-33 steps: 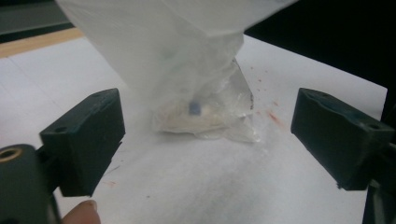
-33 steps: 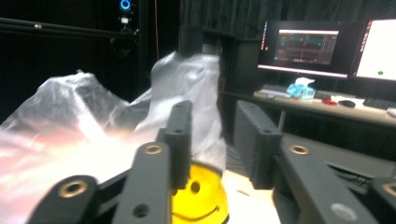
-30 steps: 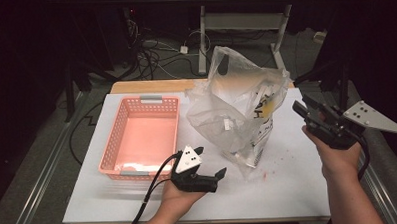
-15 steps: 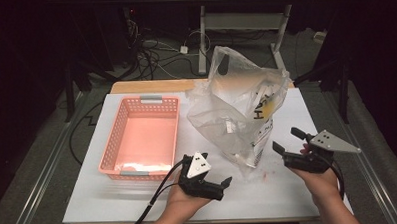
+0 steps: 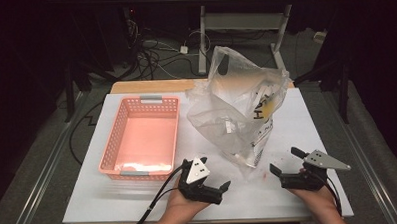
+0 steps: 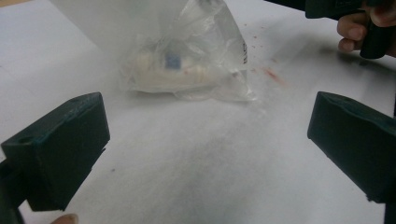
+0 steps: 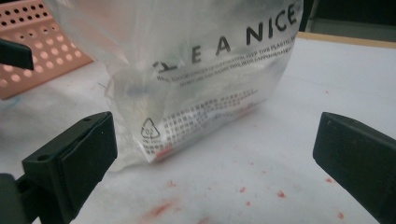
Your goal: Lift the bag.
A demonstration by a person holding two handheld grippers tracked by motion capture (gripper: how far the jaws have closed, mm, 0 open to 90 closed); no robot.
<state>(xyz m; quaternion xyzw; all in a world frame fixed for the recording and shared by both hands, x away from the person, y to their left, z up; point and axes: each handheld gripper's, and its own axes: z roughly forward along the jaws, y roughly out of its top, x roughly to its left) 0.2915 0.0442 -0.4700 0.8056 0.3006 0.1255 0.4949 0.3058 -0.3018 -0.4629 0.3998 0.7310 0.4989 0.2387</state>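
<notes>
Plastic bag [image 5: 239, 115] stands between both open claws.

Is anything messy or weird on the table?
Yes. Little red specks and smears dot the white table beside the clear plastic bag, like something crumbled or leaked. The pink basket looks empty.
</notes>
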